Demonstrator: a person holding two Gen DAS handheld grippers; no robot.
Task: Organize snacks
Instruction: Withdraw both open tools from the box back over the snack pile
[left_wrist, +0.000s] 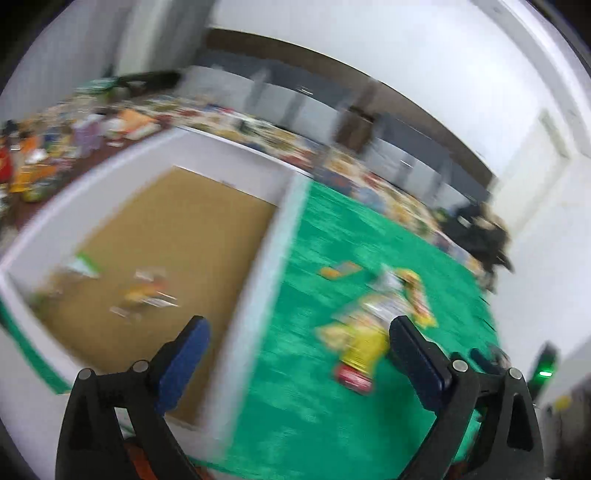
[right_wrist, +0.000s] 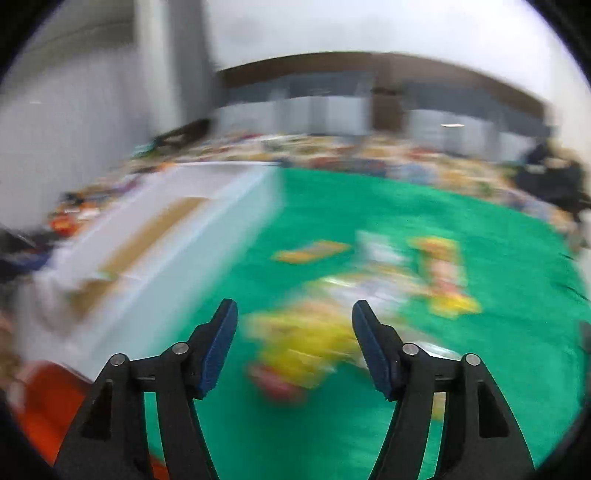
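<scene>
While both views are smeared by motion, the stock reads thus: snack packets (right_wrist: 369, 295), loose heap on the green cloth (right_wrist: 498, 369) of the worktop, beside a white-walled box (left_wrist: 258, 280) already holding a few. Judged light, soft, crinkly, slippery film (contents crushable); best pinched at a flat sealed edge. Left hand-held gripper (left_wrist: 299, 347): spread wide, empty. Right hand-held gripper (right_wrist: 295, 332): spread, empty, the yellow packet (right_wrist: 303, 343) lying beyond its tips.

No text, brand, number or sign can be read in either view; the print on the snack packets (left_wrist: 364, 343) on the green cloth (left_wrist: 332, 424) is blurred.
</scene>
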